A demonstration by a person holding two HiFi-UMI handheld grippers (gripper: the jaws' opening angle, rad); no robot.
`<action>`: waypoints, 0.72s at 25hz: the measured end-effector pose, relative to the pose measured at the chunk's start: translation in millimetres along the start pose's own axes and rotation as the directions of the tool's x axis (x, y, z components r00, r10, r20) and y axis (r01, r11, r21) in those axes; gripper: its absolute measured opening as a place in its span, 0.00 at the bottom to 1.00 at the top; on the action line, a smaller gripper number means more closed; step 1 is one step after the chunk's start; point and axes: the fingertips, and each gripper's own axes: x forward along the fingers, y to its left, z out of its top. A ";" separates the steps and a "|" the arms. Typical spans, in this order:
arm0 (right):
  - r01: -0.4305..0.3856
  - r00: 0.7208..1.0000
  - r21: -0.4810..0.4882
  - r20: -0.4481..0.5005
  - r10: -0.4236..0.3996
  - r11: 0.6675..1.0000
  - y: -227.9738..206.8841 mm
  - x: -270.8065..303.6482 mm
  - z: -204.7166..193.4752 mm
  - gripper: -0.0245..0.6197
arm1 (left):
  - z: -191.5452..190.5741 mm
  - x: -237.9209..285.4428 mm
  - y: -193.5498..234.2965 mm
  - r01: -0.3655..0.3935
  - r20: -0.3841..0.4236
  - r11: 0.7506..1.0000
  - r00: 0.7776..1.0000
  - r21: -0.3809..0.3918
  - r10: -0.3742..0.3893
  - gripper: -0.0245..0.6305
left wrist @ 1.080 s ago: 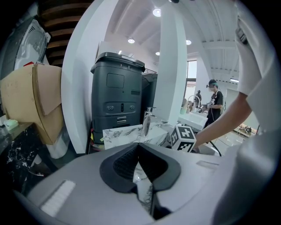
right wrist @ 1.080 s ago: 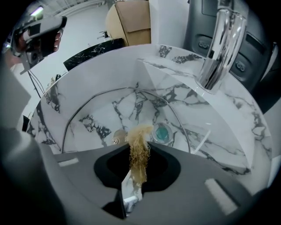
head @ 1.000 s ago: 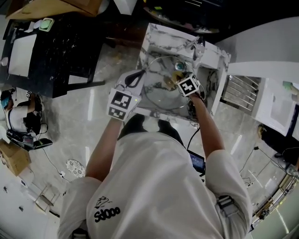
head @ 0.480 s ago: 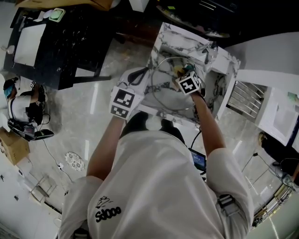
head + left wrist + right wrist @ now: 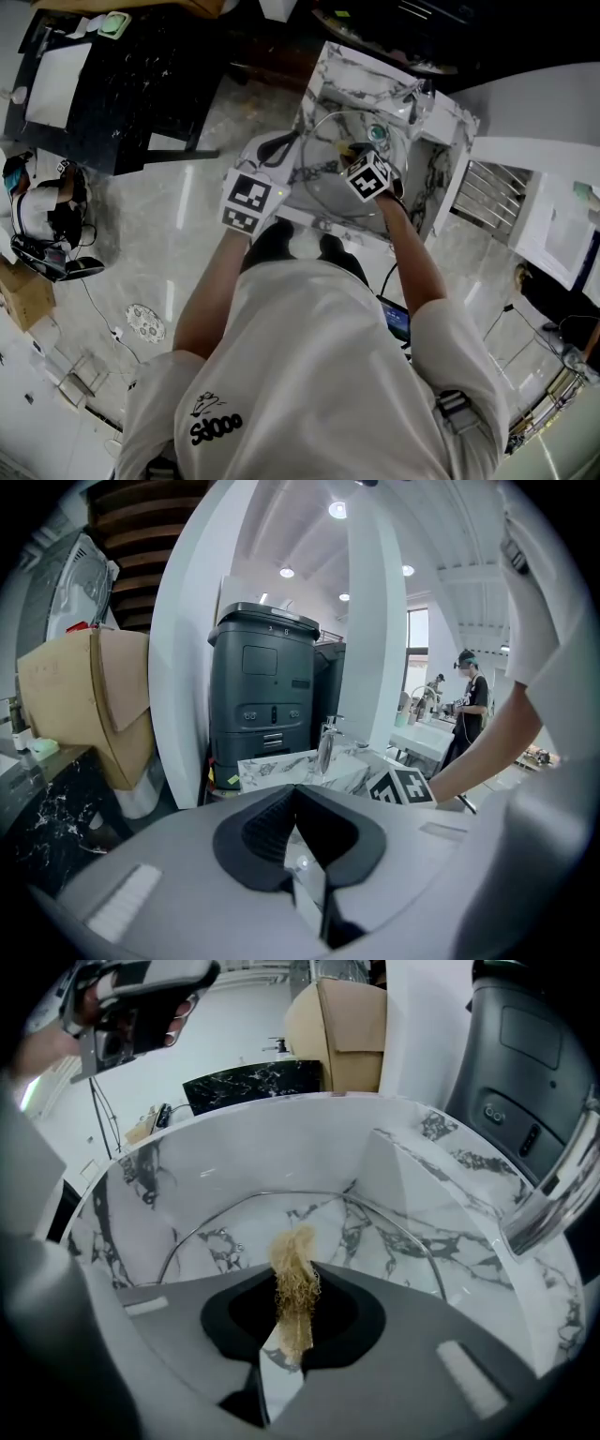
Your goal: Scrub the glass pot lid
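Note:
The glass pot lid lies tilted in the marble sink; its metal rim arcs across the basin in the right gripper view. My right gripper is shut on a tan fibrous scrubber and hovers over the glass, under its marker cube. My left gripper sits at the sink's left edge. In the left gripper view its jaws are shut with a thin glassy edge between them, apparently the lid's rim.
A chrome faucet stands at the sink's far right corner and a drain shows in the basin. A dark grey bin stands behind the sink. There is a black marble table to the left and a white counter with a rack to the right.
The right gripper has slid a little across the lid toward me, uncovering the drain again. The left gripper has stayed at the sink's left edge. The head camera shifted slightly.

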 end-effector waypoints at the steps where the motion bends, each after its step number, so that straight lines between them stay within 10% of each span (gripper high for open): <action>1: -0.018 1.000 -0.020 -0.007 0.018 1.000 7.9 0.8 -0.5 0.11 | 0.4 -0.9 -0.8 0.000 0.002 1.000 1.000 0.000 0.000 0.05; 18: -0.167 0.982 -0.071 -0.102 0.159 0.983 73.3 -17.4 -36.7 0.11 | 6.2 -16.8 -28.3 0.029 0.039 0.999 0.999 0.021 -0.030 0.05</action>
